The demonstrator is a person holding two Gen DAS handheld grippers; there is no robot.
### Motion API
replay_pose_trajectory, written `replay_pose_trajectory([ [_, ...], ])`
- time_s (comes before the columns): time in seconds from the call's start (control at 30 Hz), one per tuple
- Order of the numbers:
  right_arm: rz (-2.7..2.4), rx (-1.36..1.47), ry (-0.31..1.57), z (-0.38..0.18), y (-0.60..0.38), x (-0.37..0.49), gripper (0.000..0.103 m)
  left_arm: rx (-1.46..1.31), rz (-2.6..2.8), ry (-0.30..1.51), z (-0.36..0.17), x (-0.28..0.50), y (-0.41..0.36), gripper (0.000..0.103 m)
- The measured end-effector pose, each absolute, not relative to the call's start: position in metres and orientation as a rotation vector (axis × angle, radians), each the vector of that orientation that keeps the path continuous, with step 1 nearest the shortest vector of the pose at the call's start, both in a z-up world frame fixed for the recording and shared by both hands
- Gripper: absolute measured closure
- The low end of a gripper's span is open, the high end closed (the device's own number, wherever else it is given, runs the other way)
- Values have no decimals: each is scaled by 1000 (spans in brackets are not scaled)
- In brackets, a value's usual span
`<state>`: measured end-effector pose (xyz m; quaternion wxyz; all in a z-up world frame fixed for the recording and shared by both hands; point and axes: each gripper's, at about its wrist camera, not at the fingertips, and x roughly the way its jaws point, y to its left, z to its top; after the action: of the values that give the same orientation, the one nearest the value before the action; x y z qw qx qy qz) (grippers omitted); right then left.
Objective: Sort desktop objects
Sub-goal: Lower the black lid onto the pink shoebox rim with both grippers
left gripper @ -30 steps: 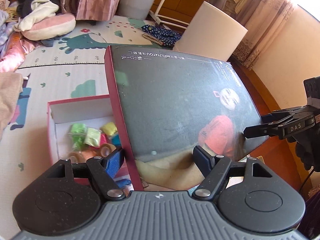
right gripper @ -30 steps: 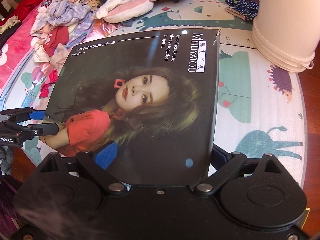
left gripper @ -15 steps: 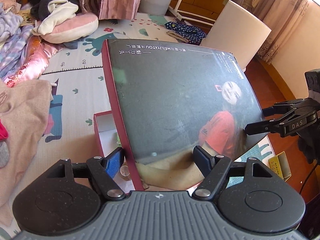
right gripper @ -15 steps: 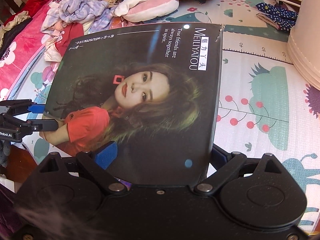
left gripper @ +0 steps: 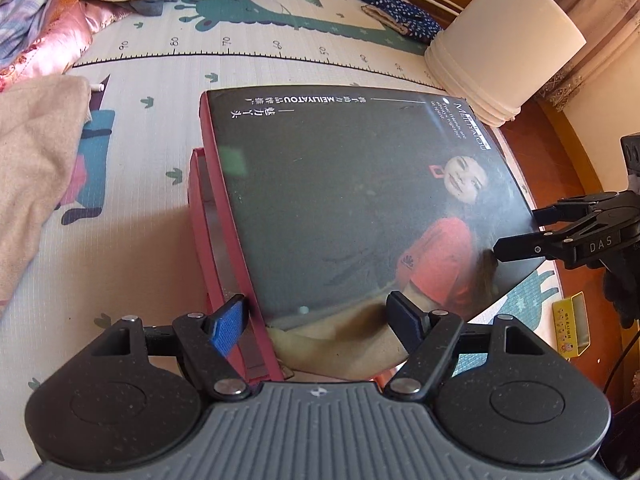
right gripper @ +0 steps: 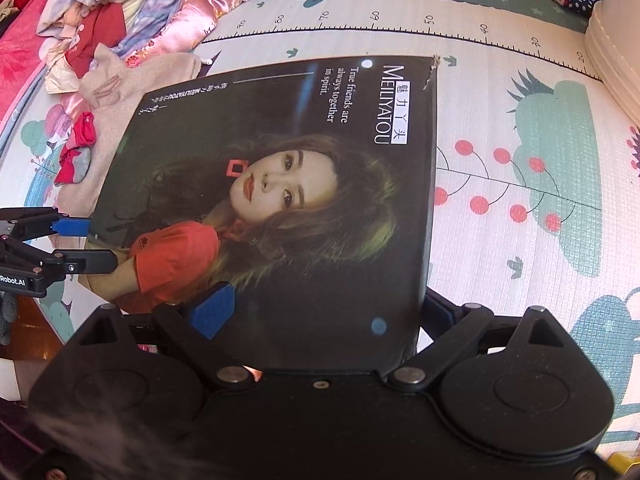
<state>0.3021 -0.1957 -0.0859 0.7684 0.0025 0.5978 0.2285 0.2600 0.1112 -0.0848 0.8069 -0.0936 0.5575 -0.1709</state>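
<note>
Left wrist view: my left gripper point(left gripper: 316, 316), jaws partly spread, clamps the near corner of the box lid point(left gripper: 352, 208) — one blue pad outside the red side wall, the other pad on the dark printed top. The lid is black-faced with a portrait and white lettering, red-edged, tilted, and sits over the red box point(left gripper: 200, 232), whose left wall shows beneath it on the play mat point(left gripper: 160, 80).

My right gripper point(left gripper: 516, 232) appears at the lid's right edge, its two black fingers closed over that edge.

Right wrist view: my right gripper point(right gripper: 320, 308) grips the lid's near edge; one blue pad rests on the printed face, the other finger is outside the lid's side. The left gripper shows at the lid's left corner, fingers above and below it.

Surroundings: white bucket point(left gripper: 504, 52) at the mat's far right; beige cloth point(left gripper: 36, 152) at left; small yellow box point(left gripper: 572, 324) on the wooden floor; heaped clothing point(right gripper: 100, 12) beyond the mat.
</note>
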Motion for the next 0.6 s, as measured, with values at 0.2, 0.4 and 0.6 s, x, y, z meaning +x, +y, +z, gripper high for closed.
replay_pose_trajectory([
  [0.2, 491, -10, 1321, -102, -191, 304, 6, -189, -360, 1224, -102, 261, 110, 27],
  [0.4, 481, -2, 1321, -111, -192, 308, 6, -176, -337, 1215, -108, 265, 107, 27],
  [0.6, 471, 0, 1337, -119, -188, 311, 6, -159, -317, 1216, -112, 267, 104, 27],
])
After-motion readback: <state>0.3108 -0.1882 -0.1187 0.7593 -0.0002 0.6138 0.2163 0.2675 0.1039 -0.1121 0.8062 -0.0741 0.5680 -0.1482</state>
